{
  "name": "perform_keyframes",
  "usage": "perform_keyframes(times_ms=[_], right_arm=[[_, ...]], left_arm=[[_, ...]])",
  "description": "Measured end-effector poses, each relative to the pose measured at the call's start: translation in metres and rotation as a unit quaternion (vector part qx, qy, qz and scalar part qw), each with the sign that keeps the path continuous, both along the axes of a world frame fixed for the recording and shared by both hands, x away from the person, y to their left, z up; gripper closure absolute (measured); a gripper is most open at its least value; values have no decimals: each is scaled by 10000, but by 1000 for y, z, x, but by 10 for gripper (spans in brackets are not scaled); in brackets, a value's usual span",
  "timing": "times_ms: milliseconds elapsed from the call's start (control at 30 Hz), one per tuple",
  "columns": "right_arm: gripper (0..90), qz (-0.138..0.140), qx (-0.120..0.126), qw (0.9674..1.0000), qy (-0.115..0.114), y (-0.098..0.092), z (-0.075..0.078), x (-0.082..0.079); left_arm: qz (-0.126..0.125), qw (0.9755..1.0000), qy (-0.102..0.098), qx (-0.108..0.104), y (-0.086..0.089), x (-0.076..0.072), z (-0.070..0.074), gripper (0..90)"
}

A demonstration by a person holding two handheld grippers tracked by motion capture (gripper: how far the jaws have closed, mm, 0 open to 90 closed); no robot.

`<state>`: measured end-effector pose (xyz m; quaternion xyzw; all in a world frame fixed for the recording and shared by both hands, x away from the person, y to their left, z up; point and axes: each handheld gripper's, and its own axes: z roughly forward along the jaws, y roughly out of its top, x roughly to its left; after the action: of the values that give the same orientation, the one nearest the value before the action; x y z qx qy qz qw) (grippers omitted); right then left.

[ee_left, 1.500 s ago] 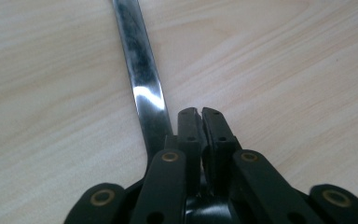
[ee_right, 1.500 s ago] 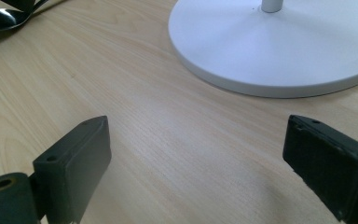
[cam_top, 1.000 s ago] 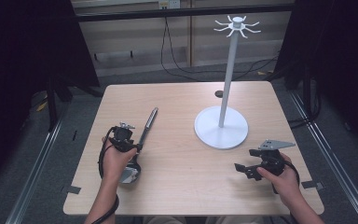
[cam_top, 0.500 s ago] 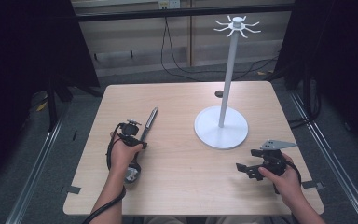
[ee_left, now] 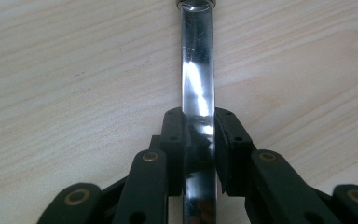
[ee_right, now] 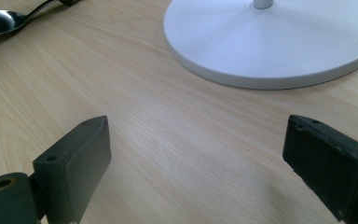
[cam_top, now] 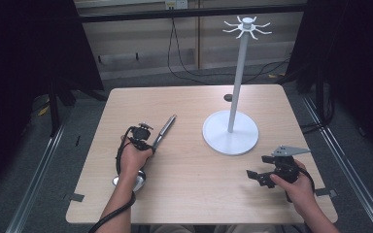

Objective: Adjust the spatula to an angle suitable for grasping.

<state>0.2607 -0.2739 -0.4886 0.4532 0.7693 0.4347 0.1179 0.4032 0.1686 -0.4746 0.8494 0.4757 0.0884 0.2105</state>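
Note:
A shiny metal ladle lies on the wooden table (cam_top: 194, 194) at the left. Its round bowl (cam_top: 128, 180) is nearest the person and its handle (cam_top: 165, 128) points away to the right. My left gripper (cam_top: 146, 141) is shut on the handle about halfway along. In the left gripper view both pads press the handle (ee_left: 196, 70), with the left gripper (ee_left: 198, 151) low over the wood. My right gripper (cam_top: 253, 175) rests at the front right, open, with bare table between its jaws (ee_right: 196, 154). The ladle bowl (ee_right: 0, 21) also lies at the far left of the right gripper view.
A white stand with a round base (cam_top: 230, 132), a thin pole and a crown of hooks (cam_top: 246, 26) rises right of centre; its base (ee_right: 279, 42) lies just beyond the right gripper. A small dark object (cam_top: 228, 97) sits behind the pole. Cables run across the floor beyond the table.
The left hand has slid its gripper a little forward along the ladle handle, away from the bowl. The right gripper has stayed where it was, still open.

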Motion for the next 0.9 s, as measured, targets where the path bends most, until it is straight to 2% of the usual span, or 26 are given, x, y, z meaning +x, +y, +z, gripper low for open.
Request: perform_keyframes(times_ms=[233, 400, 500, 600, 700, 900], right_arm=[[73, 16, 14, 10000, -11, 2, 1, 0], [62, 21, 36, 10000, -38, 8, 3, 1], [47, -20, 133, 9999, -69, 14, 6, 2], [40, -53, 245, 9996, -128, 23, 12, 3], [38, -20, 258, 9994, -209, 31, 17, 6], [27, -15, 497, 9984, -261, 52, 25, 13]], left_arm=[[-111, 9990, -223, -373, 0, -10, 14, 753], [-267, 9970, -435, -589, -1, -18, 27, 754], [-268, 9949, -543, -808, -2, -23, 33, 753], [-359, 9932, -644, -899, -2, -28, 40, 753], [-467, 9912, -714, -1012, -3, -32, 45, 753], [-540, 9856, -930, -1306, -8, -45, 51, 753]])
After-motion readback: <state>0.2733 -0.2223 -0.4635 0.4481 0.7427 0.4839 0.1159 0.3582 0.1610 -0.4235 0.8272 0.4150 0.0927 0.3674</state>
